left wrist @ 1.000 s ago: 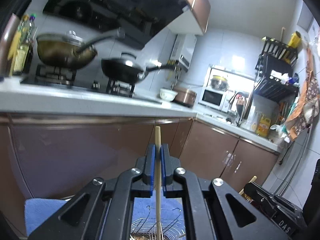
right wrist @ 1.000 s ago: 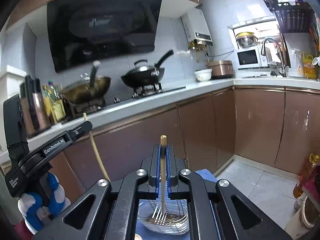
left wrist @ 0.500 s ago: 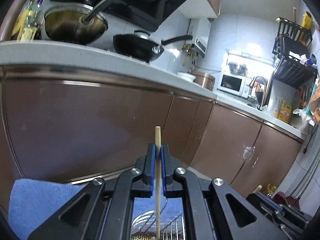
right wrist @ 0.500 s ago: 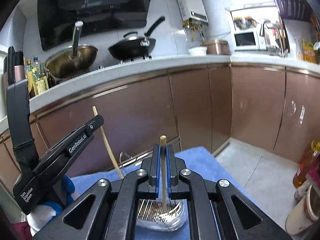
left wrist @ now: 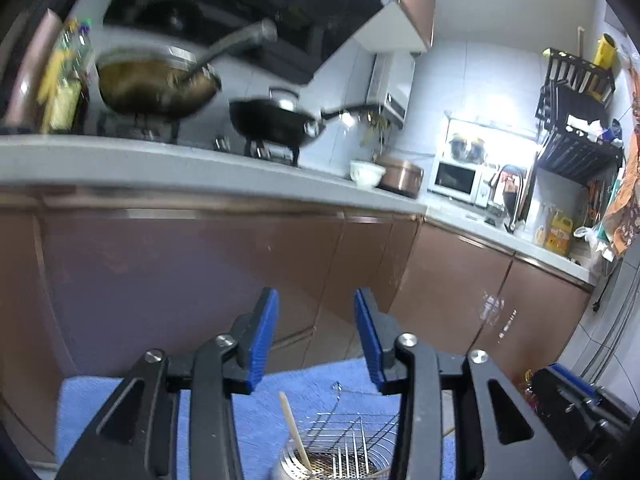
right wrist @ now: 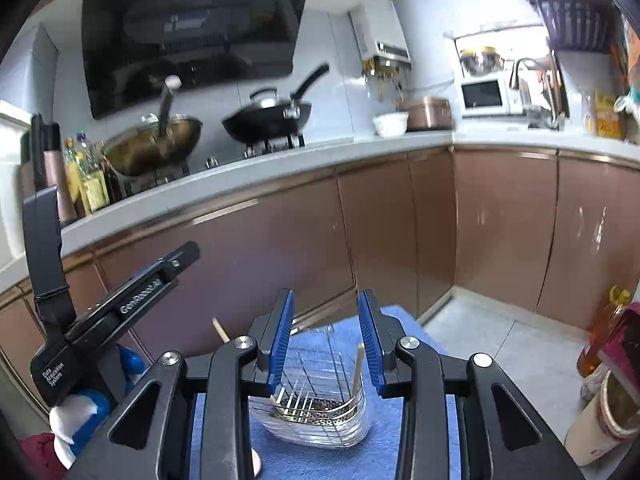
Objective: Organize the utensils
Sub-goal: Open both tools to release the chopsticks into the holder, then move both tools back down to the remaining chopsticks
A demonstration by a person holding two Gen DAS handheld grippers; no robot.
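A wire utensil basket (right wrist: pixel 320 404) stands on a blue cloth (right wrist: pixel 400 452) below both grippers; it also shows in the left wrist view (left wrist: pixel 344 448). One wooden chopstick (left wrist: pixel 294 432) leans in the basket under my left gripper (left wrist: pixel 316 340), which is open and empty. Another chopstick (right wrist: pixel 357 368) leans in the basket below my right gripper (right wrist: pixel 326 340), also open and empty. The left gripper body (right wrist: pixel 100 320) shows at the left of the right wrist view, with a chopstick tip (right wrist: pixel 220 330) beside it.
Brown cabinet doors (right wrist: pixel 380 232) and a white counter (right wrist: pixel 280 168) stand behind. On the stove sit a brass wok (right wrist: pixel 156 148) and a black pan (right wrist: pixel 268 120). An oil bottle (right wrist: pixel 600 336) and a jar (right wrist: pixel 604 420) stand at the right on the floor.
Both grippers have opened and let go of their chopsticks, which now rest in the basket. Both grippers have lifted a little; the view has risen toward the counter.
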